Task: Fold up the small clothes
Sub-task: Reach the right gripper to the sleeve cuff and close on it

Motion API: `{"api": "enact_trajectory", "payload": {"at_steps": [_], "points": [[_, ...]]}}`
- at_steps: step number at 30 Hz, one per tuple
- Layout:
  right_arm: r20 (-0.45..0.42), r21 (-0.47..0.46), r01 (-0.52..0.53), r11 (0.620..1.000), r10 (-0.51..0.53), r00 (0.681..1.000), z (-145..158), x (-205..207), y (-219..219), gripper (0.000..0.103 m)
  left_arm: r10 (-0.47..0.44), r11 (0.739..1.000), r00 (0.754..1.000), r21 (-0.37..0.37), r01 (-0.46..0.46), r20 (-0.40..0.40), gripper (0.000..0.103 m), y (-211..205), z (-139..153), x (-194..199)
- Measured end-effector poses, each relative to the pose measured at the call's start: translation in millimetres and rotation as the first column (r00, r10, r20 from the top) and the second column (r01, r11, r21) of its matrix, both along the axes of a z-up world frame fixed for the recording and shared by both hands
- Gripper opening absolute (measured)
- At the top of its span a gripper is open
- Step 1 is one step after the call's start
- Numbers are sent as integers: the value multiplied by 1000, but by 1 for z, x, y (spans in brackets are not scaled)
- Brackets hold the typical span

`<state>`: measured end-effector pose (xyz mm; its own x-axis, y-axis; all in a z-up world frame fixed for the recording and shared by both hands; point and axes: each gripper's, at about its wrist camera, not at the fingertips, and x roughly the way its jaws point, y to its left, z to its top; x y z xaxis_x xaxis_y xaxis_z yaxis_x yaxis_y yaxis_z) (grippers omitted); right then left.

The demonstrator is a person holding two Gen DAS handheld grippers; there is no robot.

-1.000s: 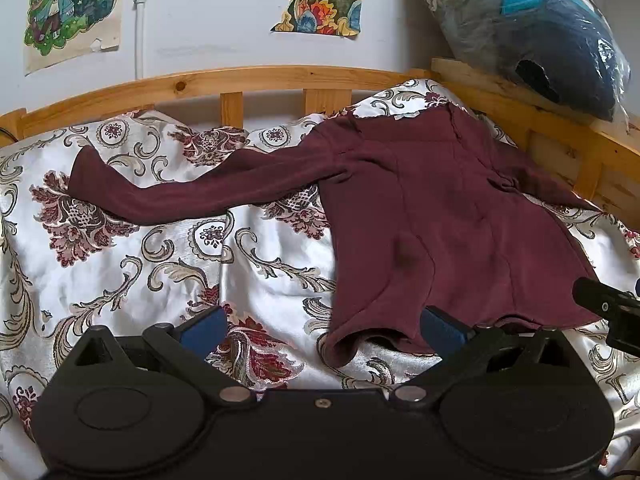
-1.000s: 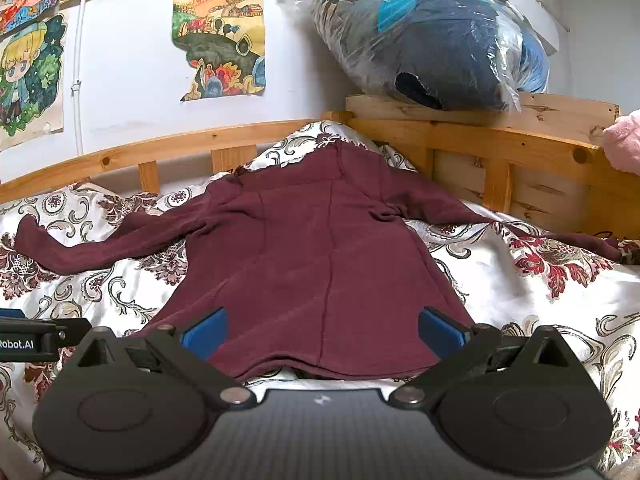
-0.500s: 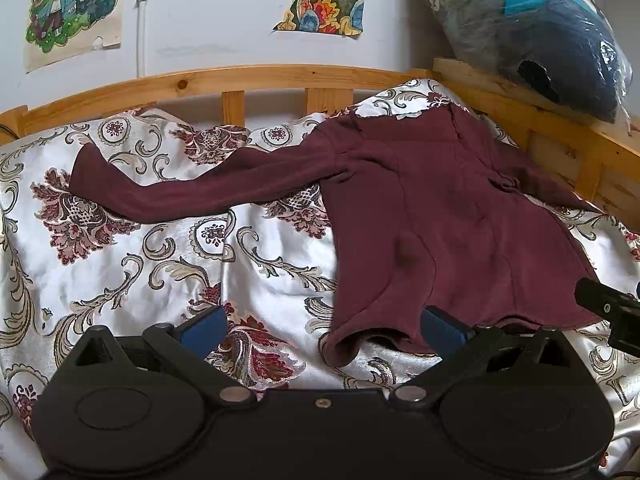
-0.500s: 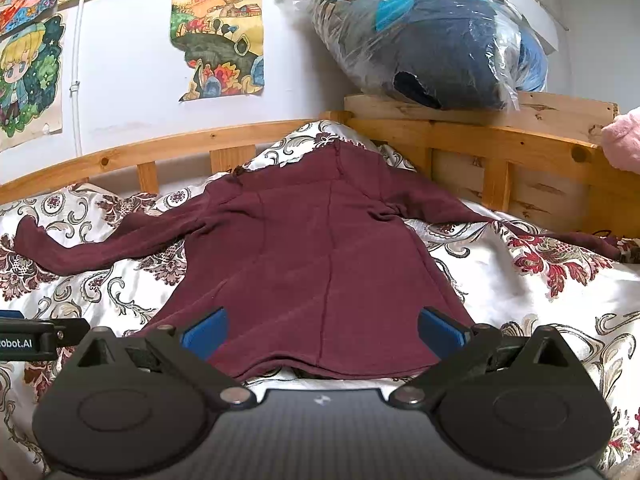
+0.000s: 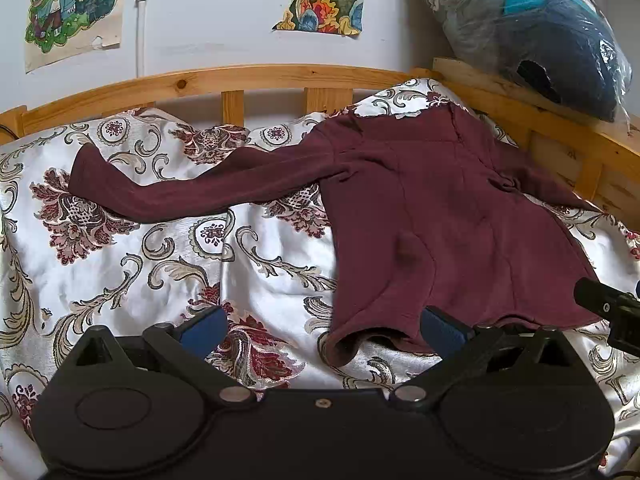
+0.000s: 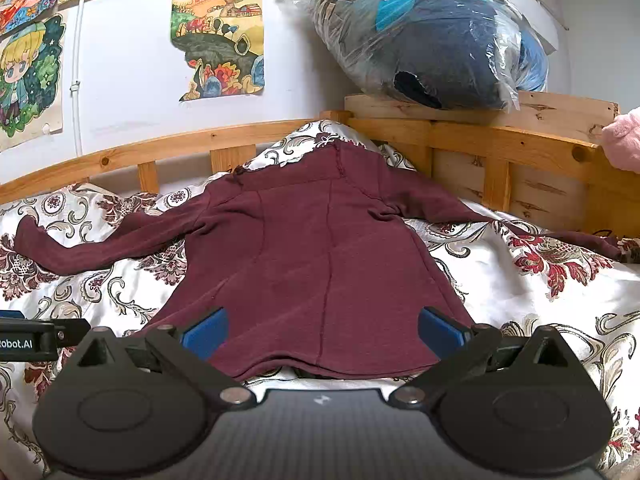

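A small maroon long-sleeved top (image 5: 440, 216) lies flat on a floral satin bedspread (image 5: 120, 264), hem toward me, collar toward the headboard. Its left sleeve (image 5: 192, 192) stretches out to the left; the right sleeve (image 6: 560, 236) runs off to the right. My left gripper (image 5: 320, 326) is open and empty, its jaws either side of the hem's left corner. My right gripper (image 6: 322, 326) is open and empty, just above the middle of the hem (image 6: 320, 364). The right gripper's tip shows in the left wrist view (image 5: 604, 304).
A wooden bed rail (image 5: 260, 80) runs along the back and a wooden side board (image 6: 500, 148) along the right. A plastic-wrapped bundle of bedding (image 6: 432, 40) sits on the side board. Posters (image 6: 218, 40) hang on the wall. Something pink (image 6: 624, 140) is at the far right.
Almost nothing: both views have shifted very slightly. The top and both open grippers stay as they were.
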<state>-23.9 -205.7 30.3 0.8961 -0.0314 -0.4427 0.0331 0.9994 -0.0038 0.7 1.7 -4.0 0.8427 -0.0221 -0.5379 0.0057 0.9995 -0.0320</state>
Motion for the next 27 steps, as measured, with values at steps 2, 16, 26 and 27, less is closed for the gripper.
{"api": "enact_trajectory", "payload": {"at_steps": [2, 16, 26, 27], "points": [[0, 0, 1, 1000, -1, 1000, 0, 0, 0, 103, -1, 1000, 1000, 0, 1, 1, 102, 0, 0, 0], [0, 66, 51, 997, -51, 999, 6, 3, -15, 103, 2, 1000, 1000, 16, -2, -6, 102, -4, -1, 1], [87, 250, 278, 928, -307, 948, 26, 20, -101, 103, 9, 997, 998, 78, -5, -57, 102, -22, 17, 32], [89, 248, 316, 916, -347, 934, 29, 23, -112, 103, 1, 998, 998, 69, 4, -65, 102, -25, 19, 36]]}}
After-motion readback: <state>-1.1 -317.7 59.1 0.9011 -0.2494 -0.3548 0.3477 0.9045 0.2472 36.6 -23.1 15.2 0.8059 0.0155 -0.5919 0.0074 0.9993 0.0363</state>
